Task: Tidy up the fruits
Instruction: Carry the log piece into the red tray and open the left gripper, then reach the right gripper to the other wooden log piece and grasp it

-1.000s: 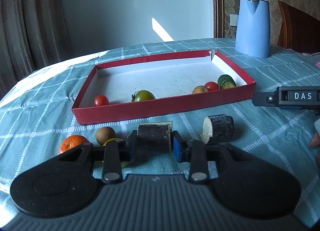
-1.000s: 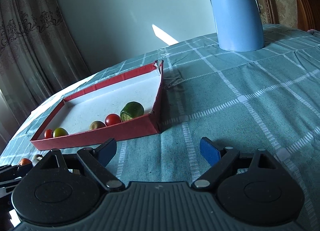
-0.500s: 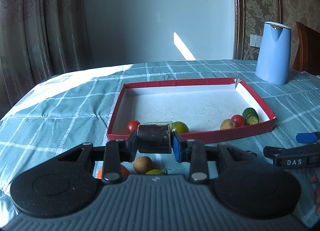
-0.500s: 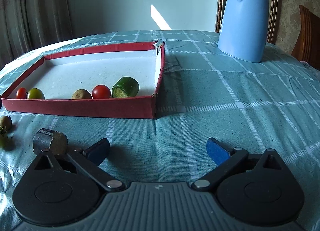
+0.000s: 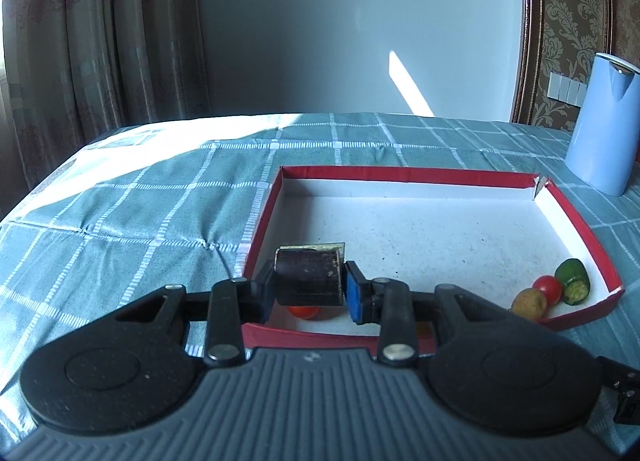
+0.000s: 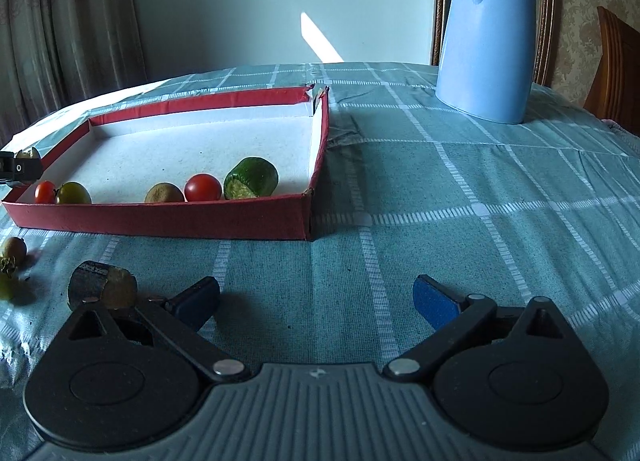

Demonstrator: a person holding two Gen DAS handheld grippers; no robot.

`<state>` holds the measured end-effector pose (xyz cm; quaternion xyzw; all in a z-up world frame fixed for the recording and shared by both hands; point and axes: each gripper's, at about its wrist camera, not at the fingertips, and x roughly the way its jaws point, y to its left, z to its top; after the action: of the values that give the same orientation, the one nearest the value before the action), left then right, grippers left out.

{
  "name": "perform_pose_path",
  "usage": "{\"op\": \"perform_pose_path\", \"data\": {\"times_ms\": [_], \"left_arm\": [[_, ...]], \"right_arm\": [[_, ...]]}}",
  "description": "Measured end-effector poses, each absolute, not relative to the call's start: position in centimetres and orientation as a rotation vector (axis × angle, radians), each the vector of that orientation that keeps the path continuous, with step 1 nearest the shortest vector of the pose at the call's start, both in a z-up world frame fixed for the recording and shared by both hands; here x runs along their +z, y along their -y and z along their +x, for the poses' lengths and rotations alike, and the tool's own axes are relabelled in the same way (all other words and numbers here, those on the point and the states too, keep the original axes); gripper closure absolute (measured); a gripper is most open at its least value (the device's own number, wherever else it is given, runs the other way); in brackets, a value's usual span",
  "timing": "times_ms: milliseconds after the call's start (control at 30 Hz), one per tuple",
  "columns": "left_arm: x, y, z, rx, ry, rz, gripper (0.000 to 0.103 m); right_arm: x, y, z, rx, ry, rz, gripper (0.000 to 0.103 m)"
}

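Note:
My left gripper (image 5: 308,289) is shut on a dark cut chunk (image 5: 310,277) and holds it above the near left corner of the red tray (image 5: 400,174). A red tomato (image 5: 303,311) lies under it in the tray. A brown fruit (image 5: 529,303), a red tomato (image 5: 547,289) and a green cut piece (image 5: 573,286) lie in the tray's near right corner. My right gripper (image 6: 316,299) is open and empty over the cloth in front of the tray (image 6: 160,217). A second dark chunk (image 6: 100,290) lies by its left finger.
A blue kettle (image 6: 486,41) stands at the back right; it also shows in the left wrist view (image 5: 604,125). A small brown fruit (image 6: 14,248) and a greenish one (image 6: 6,285) lie on the cloth left of the tray. A wooden chair (image 6: 618,69) is far right.
My left gripper has lifted the dark chunk off the cloth and carried it forward over the tray's near left corner. My right gripper has stayed open and shifted slightly.

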<state>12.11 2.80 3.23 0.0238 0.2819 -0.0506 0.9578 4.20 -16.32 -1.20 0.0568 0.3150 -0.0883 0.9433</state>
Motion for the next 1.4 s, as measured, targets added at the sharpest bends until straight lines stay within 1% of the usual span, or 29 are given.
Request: {"op": "perform_pose_path", "data": {"times_ms": [167, 200, 233, 267, 300, 500, 633, 667, 733, 767, 800, 867, 933, 1000, 1067, 1300, 1400], "left_arm": [[2.7, -1.9, 12.5, -0.109, -0.579, 0.073, 0.071], [2.7, -1.7, 12.5, -0.104, -0.571, 0.081, 0.070], [2.7, -1.5, 12.4, -0.101, -0.565, 0.089, 0.068], [2.7, -1.4, 12.4, -0.095, -0.556, 0.095, 0.063], [2.7, -1.3, 12.4, -0.095, -0.551, 0.098, 0.062], [3.1, -1.4, 12.1, -0.095, -0.535, 0.095, 0.062], [3.5, -1.6, 11.0, -0.095, -0.520, 0.094, 0.056], [3.6, -1.7, 10.5, -0.095, -0.514, 0.095, 0.054], [3.8, -2.0, 9.5, -0.088, -0.502, 0.095, 0.045], [3.8, -2.2, 9.0, -0.084, -0.496, 0.092, 0.035], [3.9, -2.6, 8.3, -0.080, -0.481, 0.088, 0.027], [4.1, -3.2, 7.0, -0.076, -0.464, 0.092, 0.023], [4.2, -4.0, 5.8, -0.067, -0.456, 0.089, 0.015], [4.2, -5.1, 4.7, -0.053, -0.444, 0.073, 0.004], [4.2, -6.3, 3.6, -0.025, -0.439, 0.058, 0.000], [2.6, -11.1, 1.9, 0.054, -0.470, 0.029, 0.000], [1.7, -12.6, 2.1, 0.109, -0.482, 0.023, 0.000]], "right_arm": [[-1.2, 16.3, 4.2, -0.179, -0.641, 0.118, 0.000], [-1.2, 16.4, 4.2, -0.178, -0.640, 0.121, 0.000], [-1.2, 16.4, 4.2, -0.177, -0.639, 0.123, 0.000], [-1.2, 16.4, 4.2, -0.176, -0.638, 0.124, 0.000], [-1.2, 16.5, 4.2, -0.175, -0.637, 0.127, 0.000], [-1.1, 16.5, 4.2, -0.173, -0.634, 0.132, 0.000], [-1.1, 16.6, 4.1, -0.172, -0.631, 0.138, 0.000], [-1.1, 16.6, 4.1, -0.172, -0.631, 0.138, 0.000], [-1.2, 16.6, 4.1, -0.171, -0.631, 0.138, 0.000], [-1.2, 16.6, 4.1, -0.171, -0.630, 0.139, 0.000], [-1.2, 16.6, 4.2, -0.172, -0.631, 0.139, 0.000], [-1.2, 16.6, 4.2, -0.172, -0.631, 0.138, 0.000], [-1.2, 16.6, 4.2, -0.172, -0.631, 0.138, 0.000], [-1.2, 16.6, 4.2, -0.173, -0.633, 0.135, 0.000], [-1.2, 16.6, 4.2, -0.173, -0.633, 0.135, 0.000], [-1.2, 17.0, 3.8, -0.155, -0.613, 0.167, 0.000], [-0.9, 17.1, 3.0, -0.137, -0.566, 0.179, 0.000]]}}
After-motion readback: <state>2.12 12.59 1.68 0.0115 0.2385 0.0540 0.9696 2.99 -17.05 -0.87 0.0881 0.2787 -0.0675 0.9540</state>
